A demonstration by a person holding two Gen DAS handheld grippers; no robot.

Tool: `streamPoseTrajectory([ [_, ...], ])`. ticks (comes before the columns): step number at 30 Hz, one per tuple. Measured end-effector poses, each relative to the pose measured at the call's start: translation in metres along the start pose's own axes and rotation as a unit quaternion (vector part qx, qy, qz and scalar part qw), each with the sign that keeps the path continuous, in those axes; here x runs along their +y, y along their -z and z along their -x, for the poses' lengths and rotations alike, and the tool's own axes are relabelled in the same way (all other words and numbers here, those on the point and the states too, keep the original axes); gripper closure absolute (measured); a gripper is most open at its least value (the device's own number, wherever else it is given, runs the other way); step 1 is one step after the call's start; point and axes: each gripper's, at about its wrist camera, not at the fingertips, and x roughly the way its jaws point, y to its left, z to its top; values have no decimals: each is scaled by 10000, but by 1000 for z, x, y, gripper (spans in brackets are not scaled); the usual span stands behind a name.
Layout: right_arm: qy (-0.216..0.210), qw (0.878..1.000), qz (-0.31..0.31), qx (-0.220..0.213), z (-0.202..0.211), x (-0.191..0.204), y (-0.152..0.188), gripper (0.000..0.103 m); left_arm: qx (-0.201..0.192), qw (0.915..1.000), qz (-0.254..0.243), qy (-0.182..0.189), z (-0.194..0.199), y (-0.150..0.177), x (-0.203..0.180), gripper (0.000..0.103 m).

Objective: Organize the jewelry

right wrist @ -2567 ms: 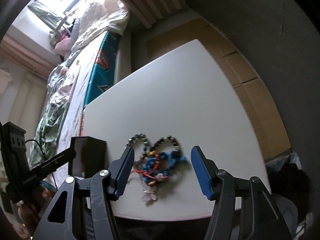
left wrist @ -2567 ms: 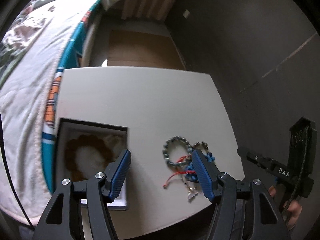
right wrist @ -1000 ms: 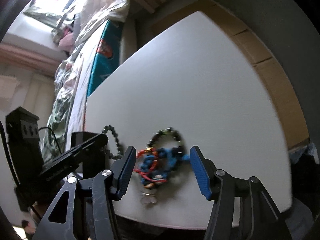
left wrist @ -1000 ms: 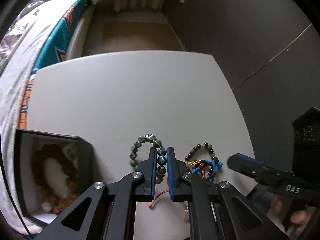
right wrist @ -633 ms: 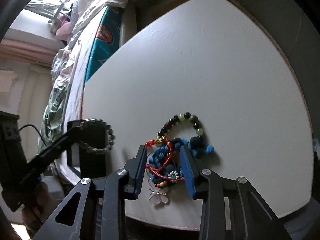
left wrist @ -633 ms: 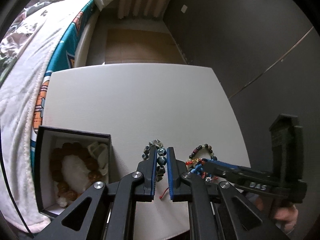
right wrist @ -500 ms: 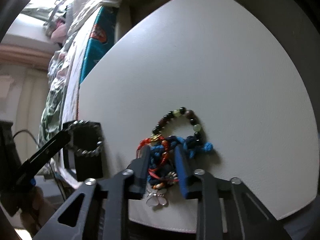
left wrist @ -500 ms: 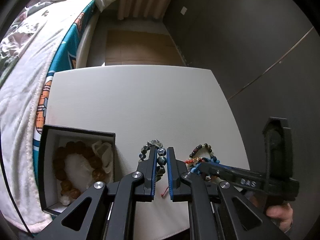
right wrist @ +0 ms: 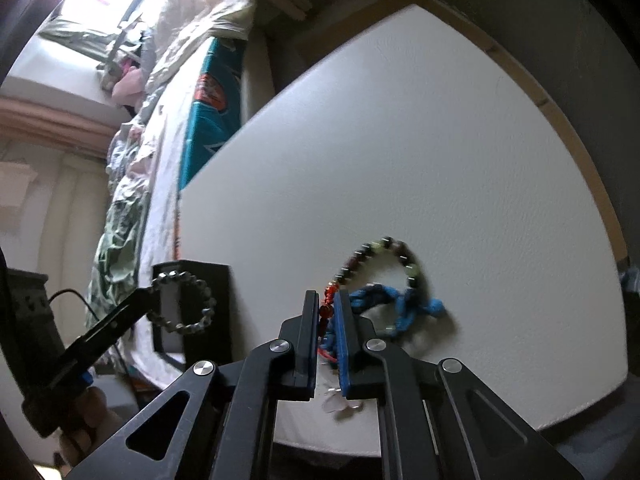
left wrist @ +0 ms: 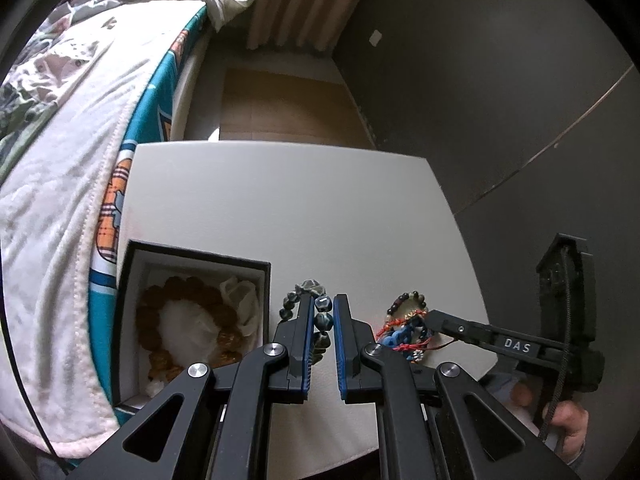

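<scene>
our left gripper (left wrist: pixel 322 320) is clamped on the grey-blue bead bracelet (left wrist: pixel 318 314), holding it off the white table (left wrist: pixel 280 208) just beside the open black box (left wrist: pixel 192 320). only the left wrist view looks into that box: a brown bead bracelet (left wrist: pixel 180 324) circles a white cushion (left wrist: pixel 184 328) there. the right wrist view gives just the box's dark outer wall (right wrist: pixel 208 308), yet it shows the held bracelet (right wrist: pixel 182 304) as a full ring hanging in front of it.

our right gripper (right wrist: pixel 328 312) has just been closing, and its jaws now pinch the red cord (right wrist: pixel 326 308) and blue braid (right wrist: pixel 384 304) of the tangled pile near the table's close edge. the dark bead bracelet (right wrist: pixel 384 256) lies looped beyond them, touching the blue braid. a pale charm (right wrist: pixel 340 404) under the jaws is blurred. from the left wrist view we see the right gripper's tip (left wrist: pixel 436 320) buried in that pile, and the person's hand (left wrist: pixel 568 420) on its handle.
</scene>
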Motion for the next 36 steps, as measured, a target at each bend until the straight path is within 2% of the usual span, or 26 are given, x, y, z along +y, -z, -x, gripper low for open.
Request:
streamPoseTrajectory([
  [12, -347, 9948, 902, -313, 26, 90, -4, 94, -633, 9979, 135, 47, 61, -1, 19, 93],
  [20, -605, 9886, 1367, -166, 11, 149, 5, 94, -935, 9949, 361, -83, 95, 2, 50, 93],
  [26, -847, 9840, 1569, 60, -12, 174, 10, 93, -1032, 9931, 519, -186, 110, 8, 71, 93],
  [28, -934, 9825, 1589, 273, -25, 176, 11, 79, -1045, 9927, 567, -205, 113, 9, 76, 93],
  [29, -789, 9845, 1537, 300, -29, 173, 11, 56, -1047, 9925, 589, -203, 114, 10, 79, 93],
  [30, -670, 9861, 1500, 242, -30, 171, 12, 44, -1044, 9925, 611, -199, 114, 11, 81, 94],
  [36, -410, 9901, 1343, 44, -17, 142, 12, 43, -913, 9940, 598, -96, 104, 12, 81, 93],
])
